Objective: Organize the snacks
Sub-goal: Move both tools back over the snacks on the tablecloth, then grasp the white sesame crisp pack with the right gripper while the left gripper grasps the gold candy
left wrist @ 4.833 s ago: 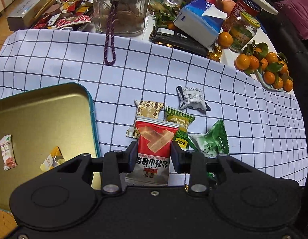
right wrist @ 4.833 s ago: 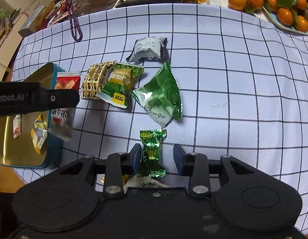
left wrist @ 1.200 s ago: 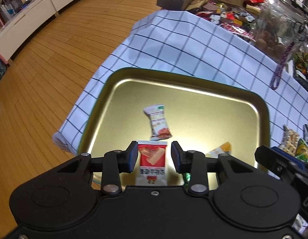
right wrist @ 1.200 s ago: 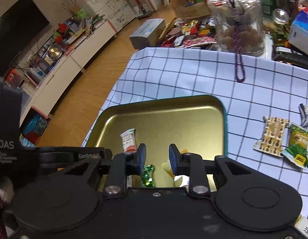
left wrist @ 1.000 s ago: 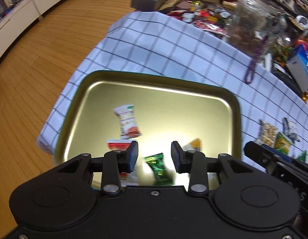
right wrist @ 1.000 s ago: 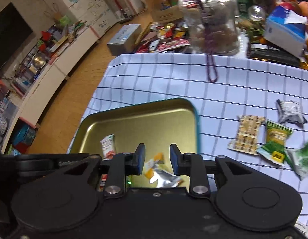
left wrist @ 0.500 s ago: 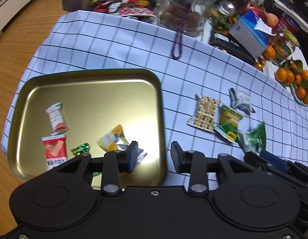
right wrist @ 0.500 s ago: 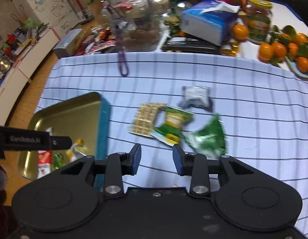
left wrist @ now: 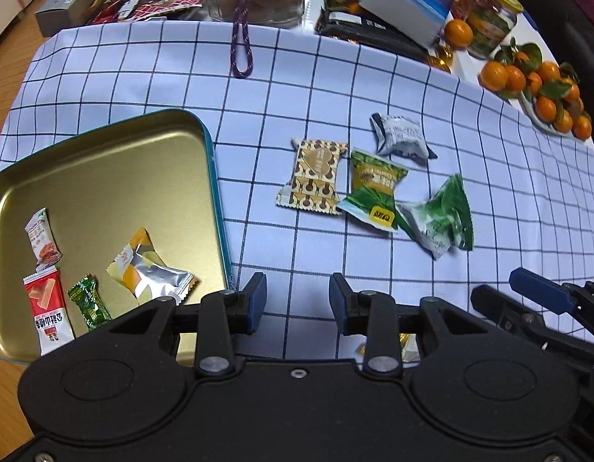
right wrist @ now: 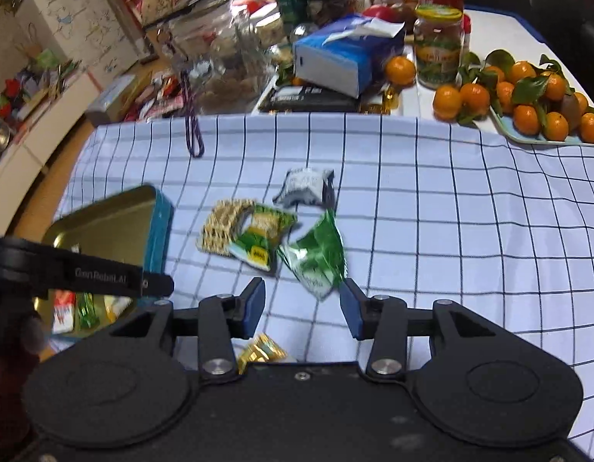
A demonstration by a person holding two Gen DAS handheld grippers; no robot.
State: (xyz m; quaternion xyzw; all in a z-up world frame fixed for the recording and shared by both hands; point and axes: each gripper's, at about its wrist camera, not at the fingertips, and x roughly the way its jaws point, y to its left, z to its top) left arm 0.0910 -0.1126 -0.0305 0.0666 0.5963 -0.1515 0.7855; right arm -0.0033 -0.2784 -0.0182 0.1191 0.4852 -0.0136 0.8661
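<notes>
A checked cloth (left wrist: 335,77) covers the cluttered table. My left gripper (left wrist: 297,300) and right gripper (right wrist: 301,306) both gape, empty, the right's jaws having just been opening. Just ahead lies a green packet (right wrist: 316,254), well apart from the tin (left wrist: 104,177): light, crinkly, slippery; I'd pinch its puffy middle.

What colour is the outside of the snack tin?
Teal outside, gold inside; the tin shows best in the right wrist view.
</notes>
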